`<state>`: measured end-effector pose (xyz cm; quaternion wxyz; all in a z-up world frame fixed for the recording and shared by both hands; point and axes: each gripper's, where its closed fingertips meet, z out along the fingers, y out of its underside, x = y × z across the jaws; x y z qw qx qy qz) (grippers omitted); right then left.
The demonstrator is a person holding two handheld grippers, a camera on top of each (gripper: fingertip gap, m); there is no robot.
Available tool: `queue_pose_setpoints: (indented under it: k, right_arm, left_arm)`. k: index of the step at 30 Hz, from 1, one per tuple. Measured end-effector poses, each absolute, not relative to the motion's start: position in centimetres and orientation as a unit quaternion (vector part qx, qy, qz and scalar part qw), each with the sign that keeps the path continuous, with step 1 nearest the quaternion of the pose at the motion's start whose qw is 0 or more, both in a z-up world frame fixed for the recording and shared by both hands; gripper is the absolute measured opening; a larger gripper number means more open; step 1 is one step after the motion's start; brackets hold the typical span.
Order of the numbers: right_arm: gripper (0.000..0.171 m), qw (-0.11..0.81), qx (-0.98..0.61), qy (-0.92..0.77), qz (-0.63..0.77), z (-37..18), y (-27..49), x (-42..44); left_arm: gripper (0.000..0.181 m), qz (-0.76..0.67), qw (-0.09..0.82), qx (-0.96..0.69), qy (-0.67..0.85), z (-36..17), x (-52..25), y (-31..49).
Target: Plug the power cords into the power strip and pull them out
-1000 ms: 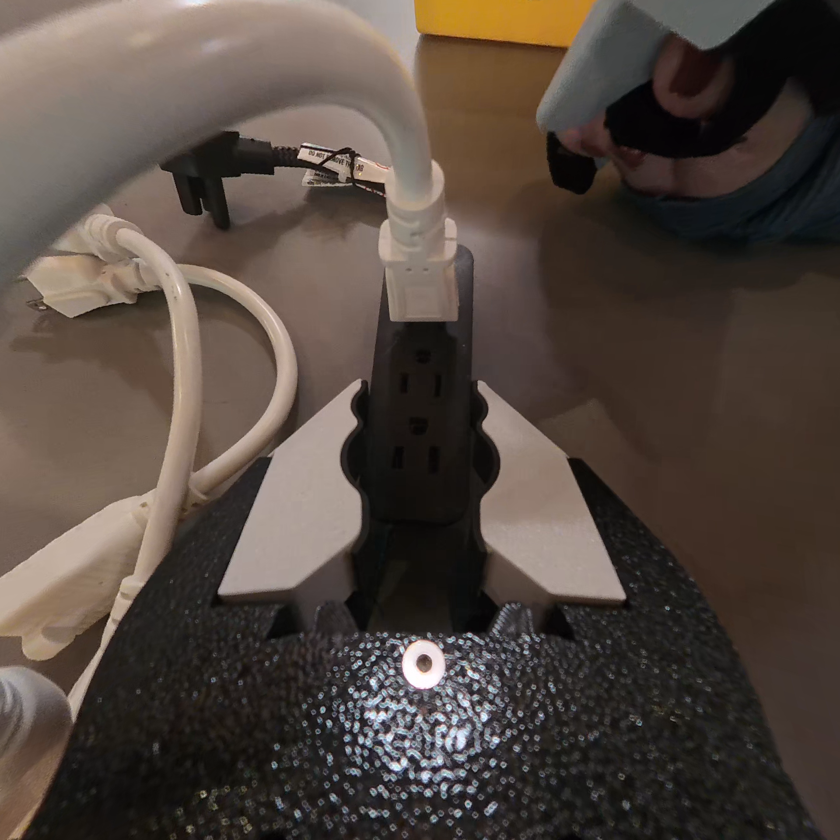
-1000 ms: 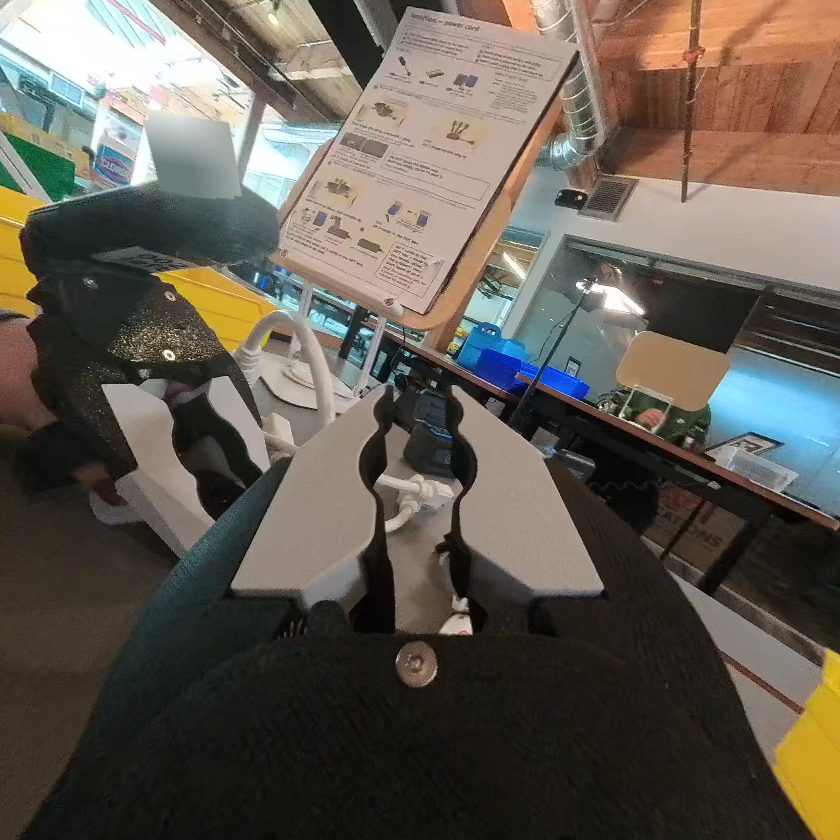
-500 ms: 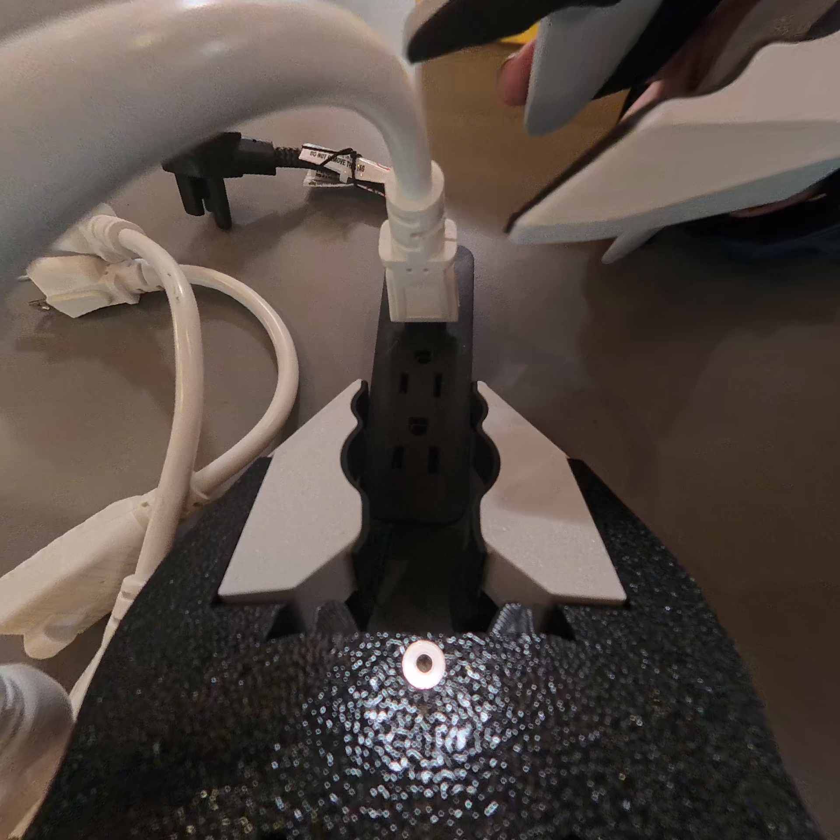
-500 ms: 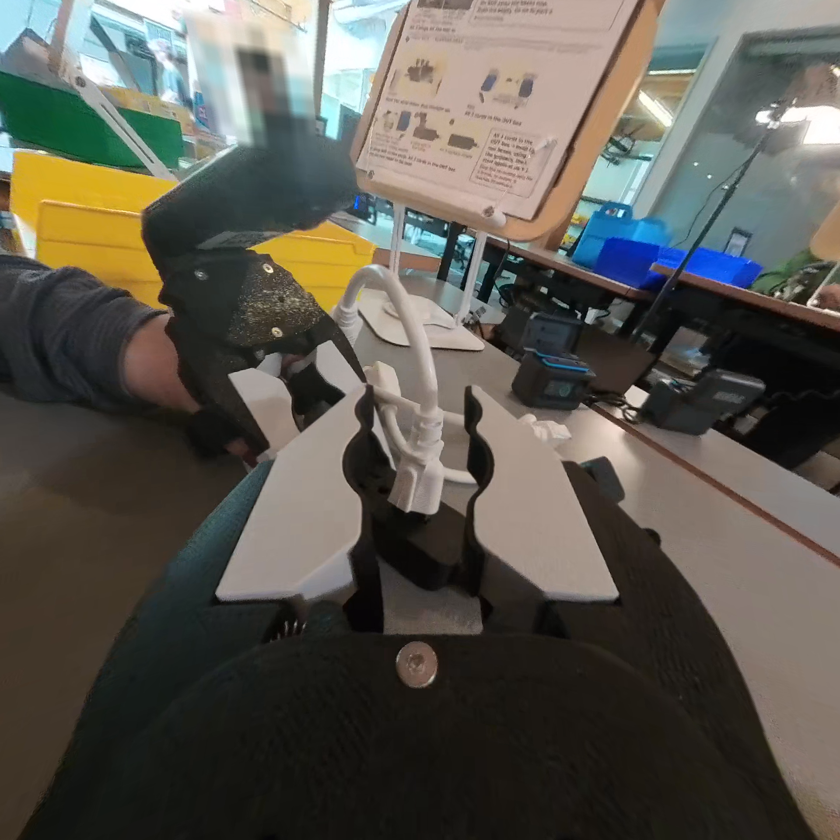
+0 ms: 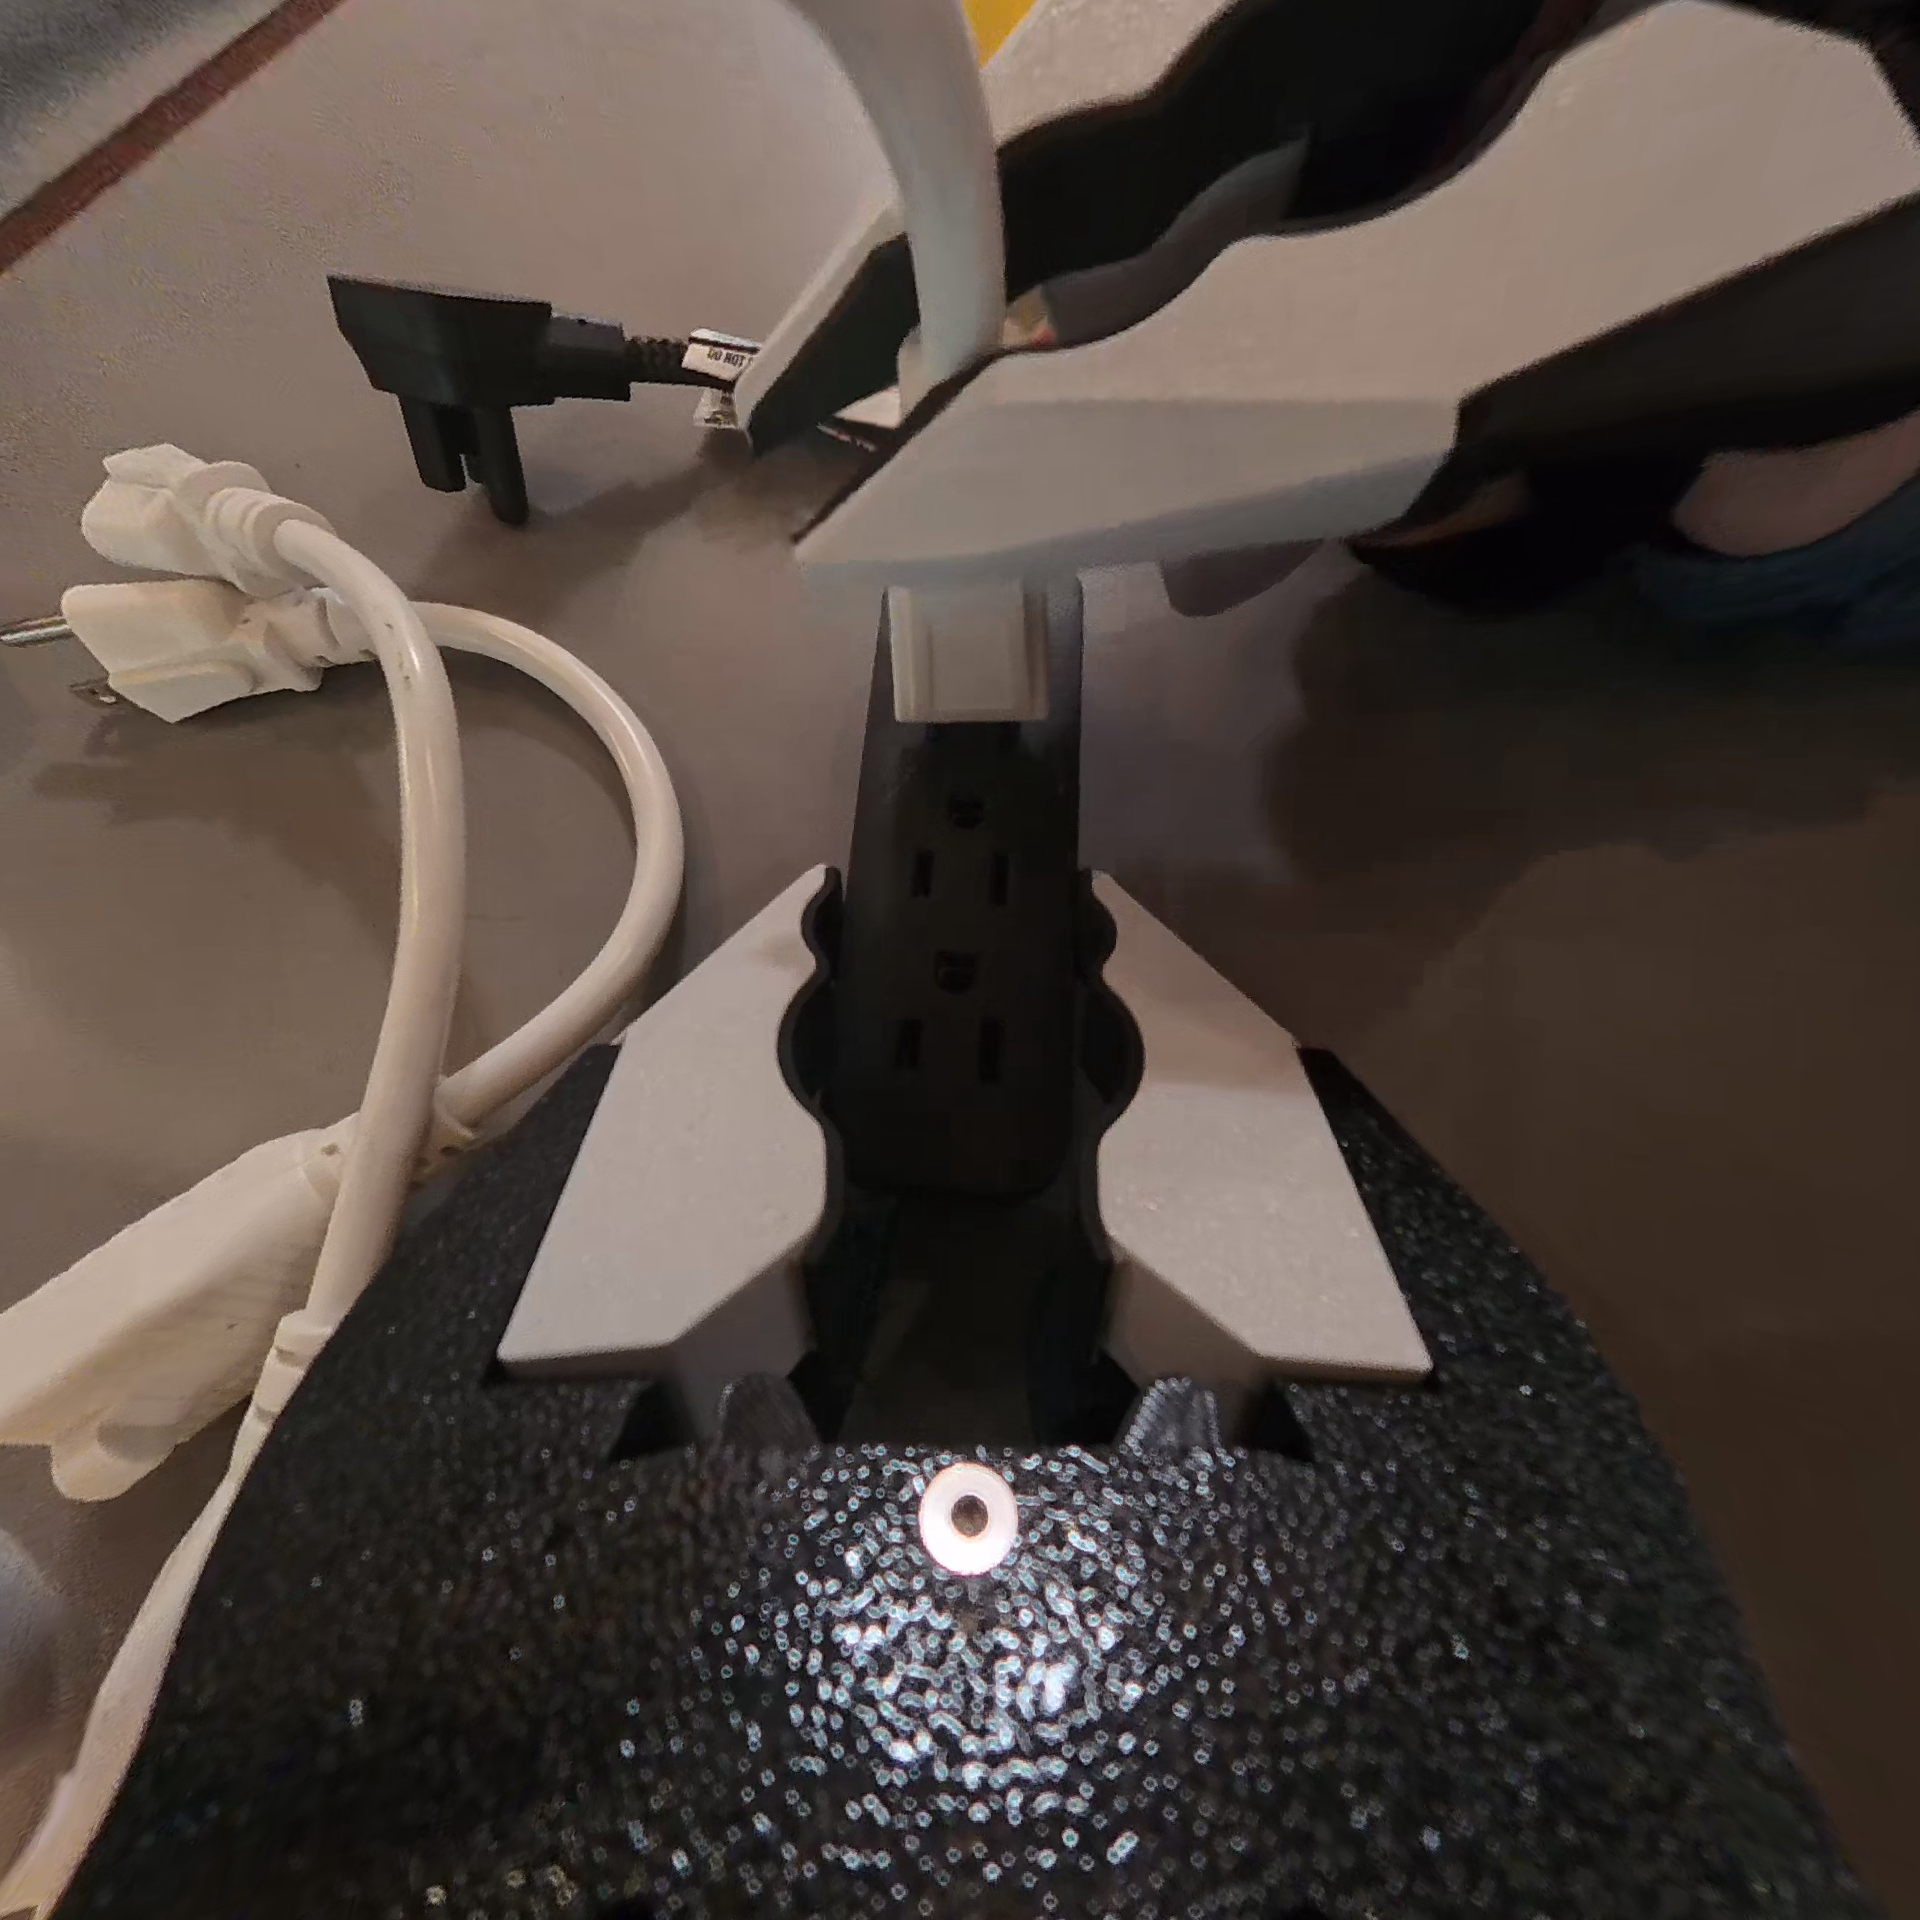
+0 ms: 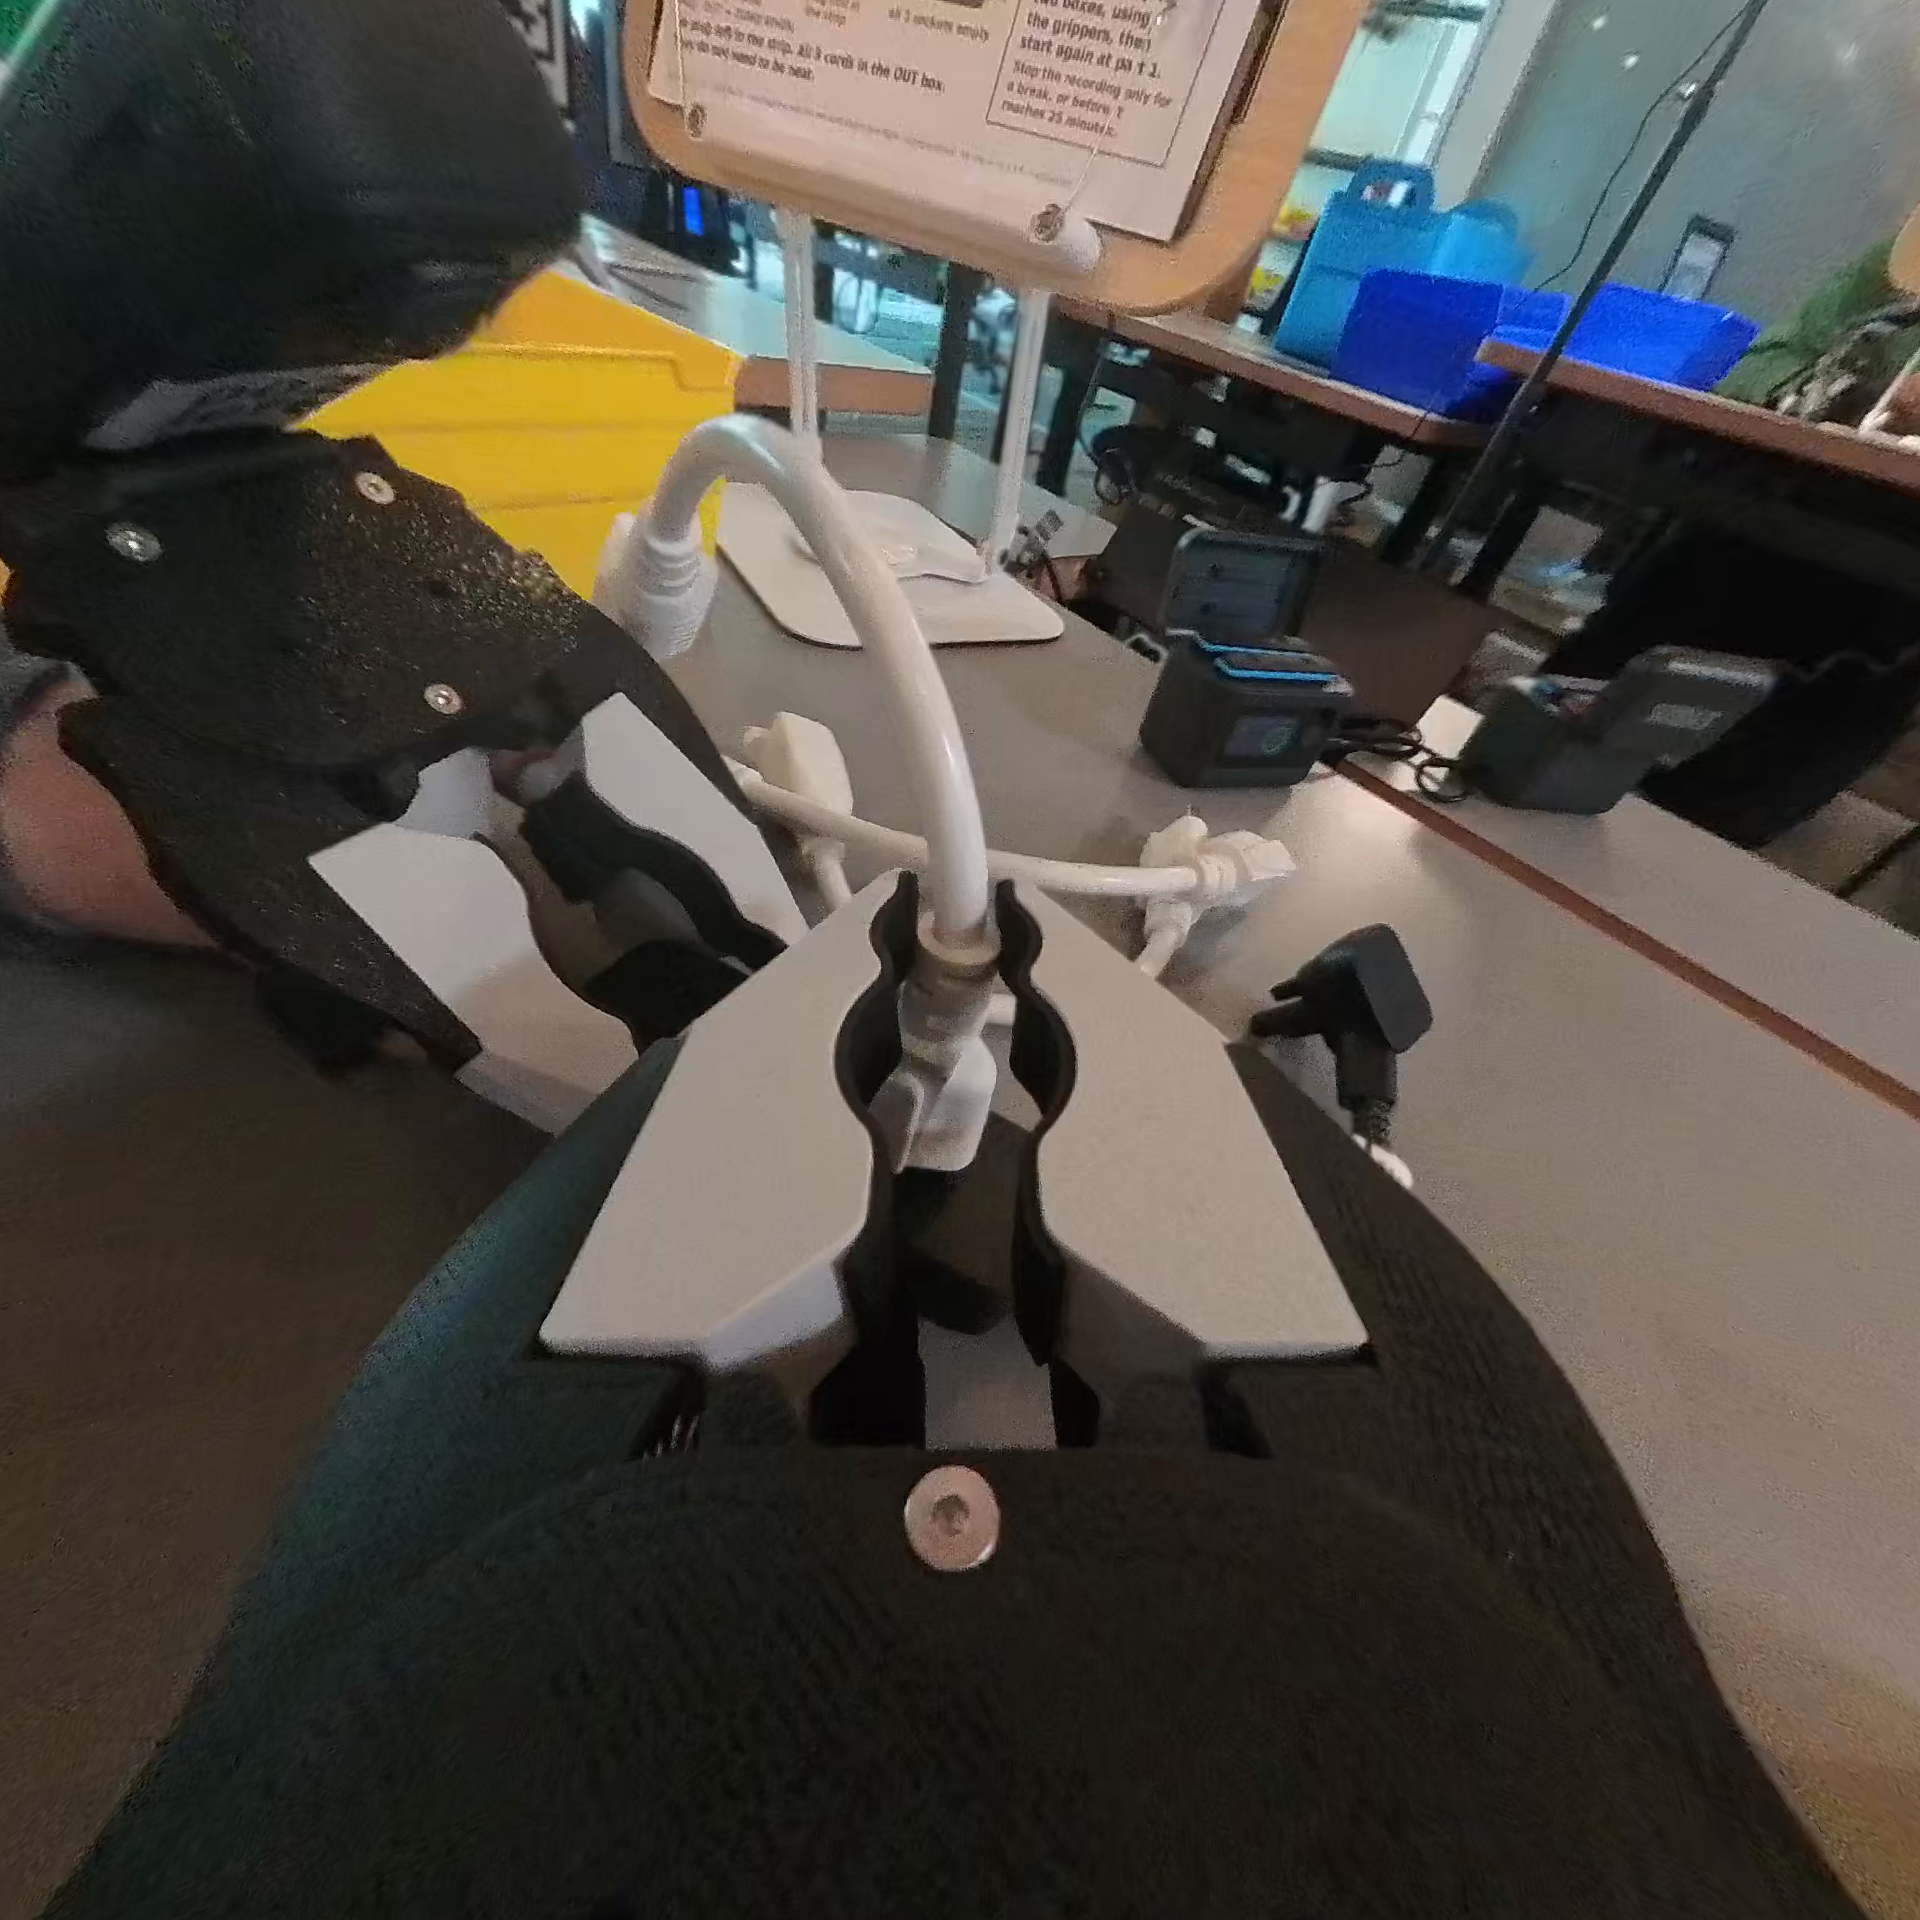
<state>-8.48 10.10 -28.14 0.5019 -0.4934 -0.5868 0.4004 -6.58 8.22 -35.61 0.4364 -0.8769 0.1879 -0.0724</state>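
Observation:
My left gripper (image 5: 961, 883) is shut on the near end of the black power strip (image 5: 956, 987) and holds it flat on the grey table. A white plug (image 5: 961, 660) sits in the strip's far outlet, and its cord arches up. My right gripper (image 6: 951, 894) comes down from above and its fingers are closed around the white plug (image 6: 935, 1081) at its strain relief. The strip (image 6: 956, 1247) shows below the plug. Two near outlets are empty. In the left wrist view the right gripper (image 5: 935, 384) covers the plug's top.
Loose white cords (image 5: 416, 831) and a white plug (image 5: 177, 644) lie left of the strip. The strip's own black plug (image 5: 447, 353) lies behind it. A yellow bin (image 6: 540, 416), an instruction board on a stand (image 6: 935, 104) and black chargers (image 6: 1236, 717) stand farther back. My hands' fingertips stand some 7 cm from each other.
My right gripper swung down from pointing into the room, came over the strip and closed its fingers around the white plug. My left gripper and the strip stayed put.

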Motion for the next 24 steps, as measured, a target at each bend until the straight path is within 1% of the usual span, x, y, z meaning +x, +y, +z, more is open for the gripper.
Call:
queue_pose_setpoints:
  k: [2,6,7,9,13,16,17,21,23,24]
  right_arm:
    - [0.015,0.46,-0.513,-0.579,0.436,-28.3,10.0,-8.4]
    - [0.015,0.485,-0.491,-0.597,0.408,-28.5,9.2,-8.7]
    - [0.015,0.48,-0.493,-0.596,0.414,-28.5,9.6,-8.5]
    - [0.016,0.44,-0.507,-0.587,0.453,-28.7,9.9,-8.1]
    - [0.016,0.45,-0.511,-0.59,0.434,-28.9,9.2,-8.5]
    - [0.016,0.419,-0.517,-0.585,0.463,-29.0,9.8,-7.9]
    - [0.016,0.422,-0.52,-0.581,0.462,-28.9,9.8,-8.0]
    - [0.015,0.498,-0.496,-0.596,0.388,-28.7,9.3,-8.5]
    - [0.026,0.523,-0.48,-0.607,0.357,-28.8,9.0,-8.3]
    - [0.031,0.523,-0.479,-0.602,0.369,-28.5,8.8,-8.1]
  left_arm:
    - [0.043,-0.071,0.437,-0.876,0.189,-35.6,-6.6,8.2]
    - [0.043,-0.073,0.436,-0.877,0.187,-35.6,-6.6,8.2]
    - [0.043,-0.072,0.436,-0.877,0.188,-35.6,-6.6,8.2]
    - [0.043,-0.068,0.438,-0.876,0.191,-35.6,-6.5,8.3]
    - [0.043,-0.071,0.436,-0.877,0.188,-35.6,-6.5,8.2]
    - [0.043,-0.069,0.438,-0.876,0.19,-35.6,-6.4,8.3]
    - [0.043,-0.067,0.438,-0.876,0.19,-35.6,-6.4,8.2]
    - [0.043,-0.07,0.437,-0.877,0.187,-35.6,-6.4,8.2]
    - [0.043,-0.07,0.437,-0.877,0.188,-35.6,-6.4,8.2]
    - [0.043,-0.069,0.437,-0.877,0.187,-35.6,-6.5,8.3]
